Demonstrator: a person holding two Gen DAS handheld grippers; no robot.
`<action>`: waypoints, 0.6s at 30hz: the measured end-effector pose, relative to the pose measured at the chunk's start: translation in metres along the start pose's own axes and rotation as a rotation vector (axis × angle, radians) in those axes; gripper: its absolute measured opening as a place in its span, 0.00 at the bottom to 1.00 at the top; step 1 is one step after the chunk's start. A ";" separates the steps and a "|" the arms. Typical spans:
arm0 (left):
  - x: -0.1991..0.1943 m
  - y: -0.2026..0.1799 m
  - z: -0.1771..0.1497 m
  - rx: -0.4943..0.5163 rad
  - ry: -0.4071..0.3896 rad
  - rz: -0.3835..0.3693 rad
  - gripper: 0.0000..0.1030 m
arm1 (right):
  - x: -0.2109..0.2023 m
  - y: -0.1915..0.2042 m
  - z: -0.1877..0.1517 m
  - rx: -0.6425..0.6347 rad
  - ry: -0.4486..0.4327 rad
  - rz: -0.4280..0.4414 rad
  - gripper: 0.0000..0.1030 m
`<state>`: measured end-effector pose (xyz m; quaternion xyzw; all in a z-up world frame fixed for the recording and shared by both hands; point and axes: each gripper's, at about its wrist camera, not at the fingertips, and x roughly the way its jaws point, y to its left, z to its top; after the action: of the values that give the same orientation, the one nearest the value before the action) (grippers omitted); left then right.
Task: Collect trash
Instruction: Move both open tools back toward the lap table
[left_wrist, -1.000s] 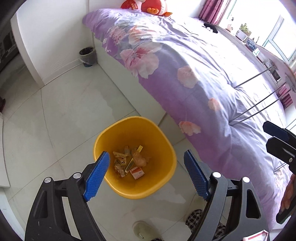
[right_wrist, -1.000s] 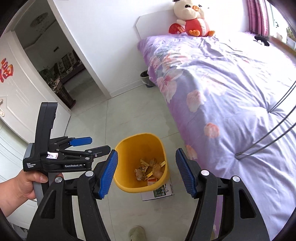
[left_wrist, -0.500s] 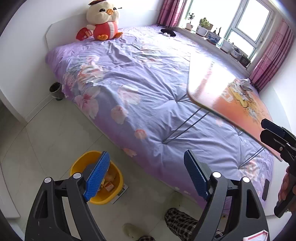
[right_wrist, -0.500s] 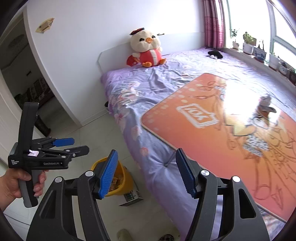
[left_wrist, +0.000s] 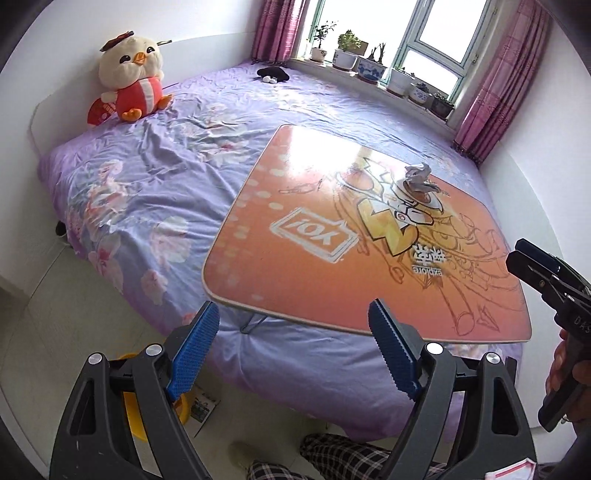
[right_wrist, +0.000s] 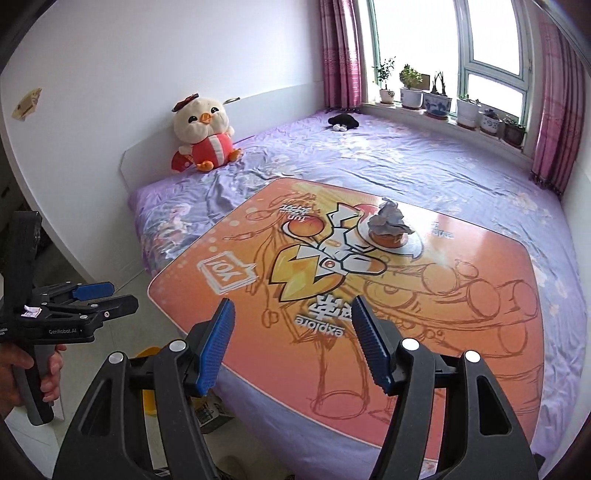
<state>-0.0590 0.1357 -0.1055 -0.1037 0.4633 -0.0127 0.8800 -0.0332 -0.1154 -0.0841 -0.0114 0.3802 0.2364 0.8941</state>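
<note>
A crumpled grey wad of trash (left_wrist: 418, 176) (right_wrist: 388, 220) lies on the far half of an orange folding table (left_wrist: 332, 266) (right_wrist: 424, 317) that stands on the bed. The yellow trash bin (left_wrist: 130, 402) (right_wrist: 151, 398) sits on the floor below, mostly hidden behind the gripper fingers. My left gripper (left_wrist: 291, 347) is open and empty, held over the table's near edge. My right gripper (right_wrist: 291, 343) is open and empty above the table's near part. Each gripper also shows at the side of the other's view, held in a hand.
A purple flowered bed (left_wrist: 147, 177) fills the room, with a plush chick (left_wrist: 129, 85) at the headboard and a black object (right_wrist: 341, 121) near the window. Potted plants (right_wrist: 436, 99) line the sill. A flat printed box (left_wrist: 201, 406) lies on the floor by the bin. Plaid trouser legs (left_wrist: 332, 454) show below.
Both grippers have risen and swung from looking down into the yellow bin to looking across the bed and orange table. The bin has slid to the bottom left. Both sets of jaws stayed open.
</note>
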 end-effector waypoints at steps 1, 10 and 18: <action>0.005 -0.004 0.009 0.016 0.002 -0.009 0.80 | 0.001 -0.004 0.003 0.006 -0.009 -0.013 0.65; 0.054 -0.035 0.095 0.236 0.007 -0.108 0.81 | 0.025 -0.039 0.033 0.154 -0.049 -0.142 0.65; 0.122 -0.047 0.183 0.450 0.021 -0.233 0.81 | 0.075 -0.063 0.063 0.287 -0.043 -0.287 0.67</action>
<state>0.1640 0.1066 -0.0949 0.0421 0.4429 -0.2178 0.8687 0.0813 -0.1273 -0.1011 0.0672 0.3851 0.0502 0.9191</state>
